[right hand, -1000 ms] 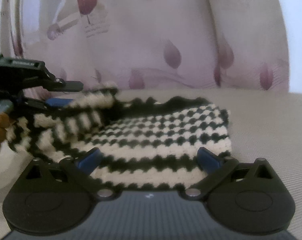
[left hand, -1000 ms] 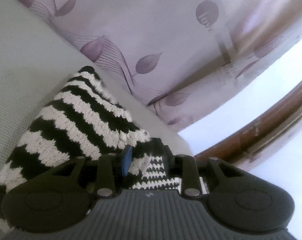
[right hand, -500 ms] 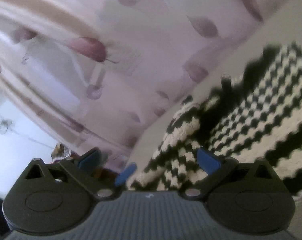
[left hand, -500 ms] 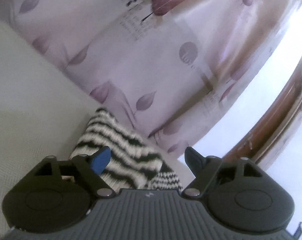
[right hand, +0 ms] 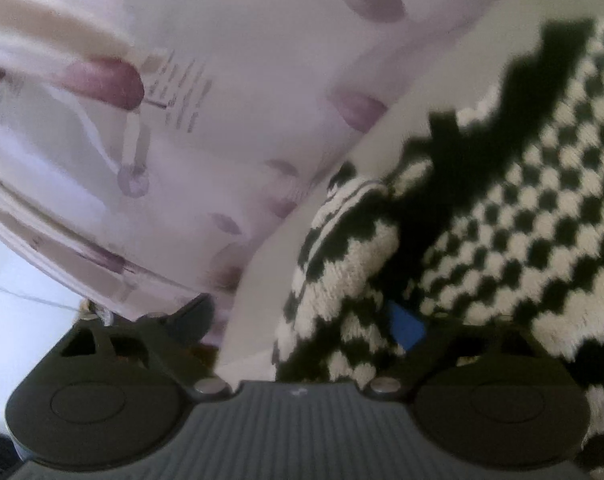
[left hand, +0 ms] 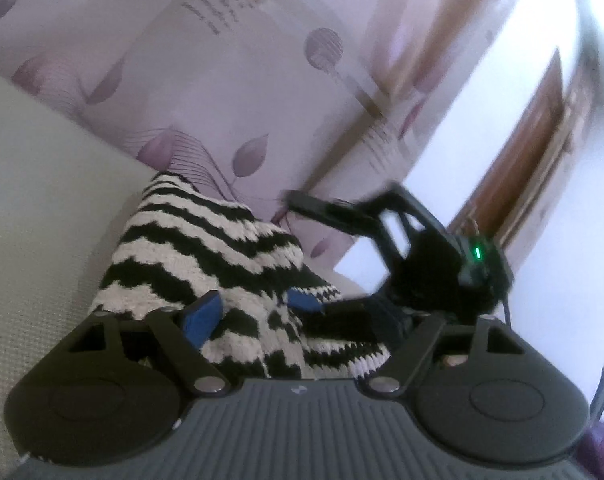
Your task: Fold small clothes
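A black-and-white knitted sweater [left hand: 205,248] lies on a pale woven surface [left hand: 41,220]. My left gripper [left hand: 302,320] sits low over its near edge. Its jaws are opening, the knit lies between them, and neither pad presses on it. My right gripper [left hand: 297,248] reaches in from the right, rolled on its side, one finger above the fold and one blue pad [left hand: 304,300] below. In the right wrist view the sweater's striped sleeve [right hand: 342,256] lies between my right gripper's [right hand: 302,320] closing jaws. The right pad [right hand: 406,326] touches the knit; the left finger is clear of it.
A pale curtain with purple leaves [left hand: 261,92] hangs close behind the surface's far edge [right hand: 221,80]. A brown wooden frame [left hand: 534,152] and a bright window stand to the right. Bare surface lies left of the sweater.
My left gripper let go of the sweater's edge and opened. My right gripper rolled, moved to the sleeve end, and its jaws narrowed; it now shows in the left wrist view.
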Demonstrator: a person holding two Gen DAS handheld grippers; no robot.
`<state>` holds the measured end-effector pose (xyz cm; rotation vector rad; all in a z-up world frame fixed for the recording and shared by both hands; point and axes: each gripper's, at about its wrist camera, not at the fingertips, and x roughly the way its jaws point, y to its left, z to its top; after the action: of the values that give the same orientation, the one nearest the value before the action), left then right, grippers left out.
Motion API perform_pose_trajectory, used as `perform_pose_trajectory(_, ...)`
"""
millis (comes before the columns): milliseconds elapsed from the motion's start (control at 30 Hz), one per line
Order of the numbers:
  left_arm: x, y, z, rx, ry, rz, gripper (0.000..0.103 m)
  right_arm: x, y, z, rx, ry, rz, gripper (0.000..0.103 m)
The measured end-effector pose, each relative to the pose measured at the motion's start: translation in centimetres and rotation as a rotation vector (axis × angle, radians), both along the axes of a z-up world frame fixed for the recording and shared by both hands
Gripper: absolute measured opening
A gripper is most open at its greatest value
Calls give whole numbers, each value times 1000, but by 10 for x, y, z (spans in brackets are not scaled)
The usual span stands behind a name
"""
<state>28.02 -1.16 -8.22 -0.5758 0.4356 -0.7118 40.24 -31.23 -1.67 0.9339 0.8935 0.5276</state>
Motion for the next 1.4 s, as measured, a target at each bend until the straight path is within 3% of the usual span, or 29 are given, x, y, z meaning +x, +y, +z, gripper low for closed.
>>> perform_pose_trajectory(67, -5, -3, 0, 38, -27, -5, 84, 3, 10, 6, -78, -21, 14, 66)
perform_pose_trajectory(133, -5, -8, 1, 49, -42, -9, 88, 1, 16, 13, -156, -52, 18, 38)
perform_pose_trajectory(200, -6, -9, -1, 41, -43, -7, 88, -2, 17, 16, -219, -69, 1, 30)
perform_pose_trajectory(367, -7, -7, -1, 36, -45, -10, 91, -7, 1, 4, -131, -21, -20, 32)
perform_pose_trajectory(400, -8, -7, -1, 39, -47, -10, 91, -9, -5, 2, -97, -2, -41, 38)
perform_pose_trajectory(467, -6, -6, -1, 33, -45, -10, 92, -9, -12, 1, -62, 17, -88, 61)
perform_pose_trajectory(500, -5, -6, -1, 28, -44, -9, 92, -9, -15, 1, -60, 21, -100, 80)
perform_pose_trajectory(533, -4, -5, -1, 22, -42, -8, 92, -9, -16, 0, -66, 32, -109, 87)
perform_pose_trajectory(700, -3, 0, -2, -4, -30, -7, 92, -12, -9, -5, 30, 126, -59, 87)
perform_pose_trajectory(767, -3, 1, -2, -7, -29, -6, 93, -18, -7, -4, 119, 138, -44, 87)
perform_pose_trajectory(967, -3, 0, -2, -12, -32, -1, 96, -30, -5, 20, 239, 35, -15, 87)
perform_pose_trajectory(1100, -4, -2, -2, -3, -37, -3, 97, -19, -1, 18, 94, 62, -31, 88)
perform_pose_trajectory(1167, -4, -3, -2, 2, -42, -3, 98, -16, 2, 9, 106, 82, -22, 88)
perform_pose_trajectory(1267, -4, -3, -2, 2, -44, -3, 98, -12, 11, 12, 59, 42, -20, 87)
perform_pose_trajectory(1300, -4, -3, -2, -1, -44, -3, 98, -11, 15, 15, 41, 26, -25, 84)
perform_pose_trajectory(1367, -5, -2, -3, -5, -47, 4, 98, -7, 24, 22, -32, -22, -16, 58)
perform_pose_trajectory(1400, -5, -2, -3, -8, -46, 7, 98, -5, 30, 23, -88, -30, -1, 39)
